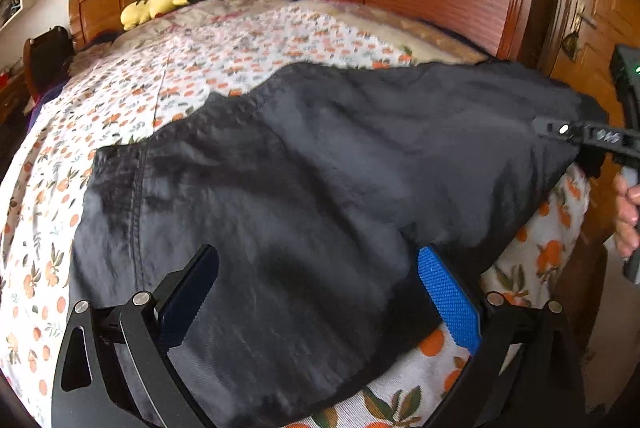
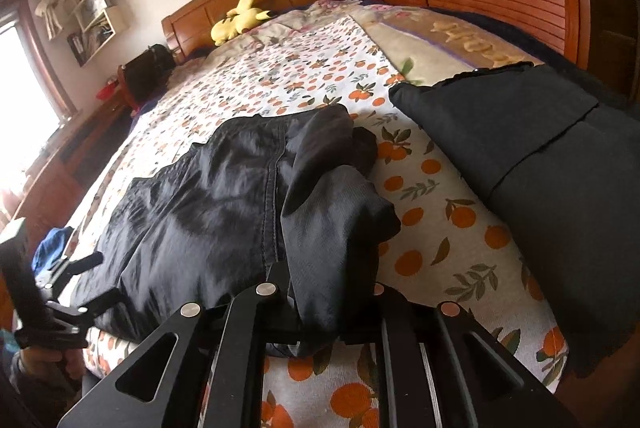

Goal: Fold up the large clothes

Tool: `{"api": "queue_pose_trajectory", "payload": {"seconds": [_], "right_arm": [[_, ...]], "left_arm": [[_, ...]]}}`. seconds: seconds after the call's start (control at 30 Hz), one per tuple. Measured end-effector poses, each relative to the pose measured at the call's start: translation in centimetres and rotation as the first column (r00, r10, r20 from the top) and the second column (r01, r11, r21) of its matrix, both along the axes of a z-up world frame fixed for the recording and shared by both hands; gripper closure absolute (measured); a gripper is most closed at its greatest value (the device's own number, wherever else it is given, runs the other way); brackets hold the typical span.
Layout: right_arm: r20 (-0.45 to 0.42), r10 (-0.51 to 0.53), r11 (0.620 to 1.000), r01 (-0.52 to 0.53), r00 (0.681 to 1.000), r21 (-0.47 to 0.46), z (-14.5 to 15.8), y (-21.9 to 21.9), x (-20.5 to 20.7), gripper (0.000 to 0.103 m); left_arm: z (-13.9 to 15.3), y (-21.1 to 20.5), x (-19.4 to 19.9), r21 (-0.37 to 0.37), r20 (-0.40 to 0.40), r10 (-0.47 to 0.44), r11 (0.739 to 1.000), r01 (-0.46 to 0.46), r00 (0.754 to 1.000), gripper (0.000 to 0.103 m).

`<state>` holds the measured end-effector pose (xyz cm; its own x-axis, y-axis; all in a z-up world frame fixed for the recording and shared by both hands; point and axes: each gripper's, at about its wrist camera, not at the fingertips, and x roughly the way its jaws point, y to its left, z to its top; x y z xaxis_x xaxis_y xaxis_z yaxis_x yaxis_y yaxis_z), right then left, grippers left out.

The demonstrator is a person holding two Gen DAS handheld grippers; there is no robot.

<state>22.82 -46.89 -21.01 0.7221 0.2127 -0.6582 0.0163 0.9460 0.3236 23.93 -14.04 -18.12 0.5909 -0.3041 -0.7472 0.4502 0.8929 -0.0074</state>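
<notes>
The garment (image 2: 200, 204), dark and large, lies on the bed (image 2: 432, 252), near its foot edge. Its long axis runs across the bed, from your left tool (image 1: 316, 292) to your right tool (image 2: 324, 308). Your right tool is pressed together on a bunched fold of the garment at its right end, the cloth draping over the fingers. Your left tool is spread wide, blue pads (image 1: 448, 304) either side of the garment's near edge, pinching nothing. Judging by that, the left end is the free one: the garment lies straight ahead of your left tool.

The left view shows the garment stretched flat toward the right tool (image 1: 580, 136). Only the right view shows the raised fold, and a second dark piece (image 2: 540, 164) lying right of the garment, apart from it.
</notes>
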Motion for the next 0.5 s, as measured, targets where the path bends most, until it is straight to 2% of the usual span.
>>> {"api": "queue_pose_trajectory", "payload": {"seconds": [0.13, 0.27, 0.5], "right_arm": [[0.006, 0.012, 1.000, -0.012, 1.000, 0.003, 0.2, 0.0, 0.0, 0.093], [0.053, 0.035, 0.999, -0.035, 0.998, 0.001, 1.6, 0.4, -0.4, 0.095], [0.149, 0.102, 0.995, -0.101, 0.984, -0.012, 5.7, 3.3, -0.7, 0.096]], "left_arm": [[-1.0, 0.0, 0.5, 0.009, -0.030, 0.014, 1.000, -0.014, 0.999, 0.001], [-1.2, 0.1, 0.5, 0.007, -0.034, 0.026, 1.000, -0.026, 0.999, 0.001], [0.2, 2.1, -0.3, -0.043, -0.015, 0.058, 0.997, -0.059, 0.998, 0.002]]}}
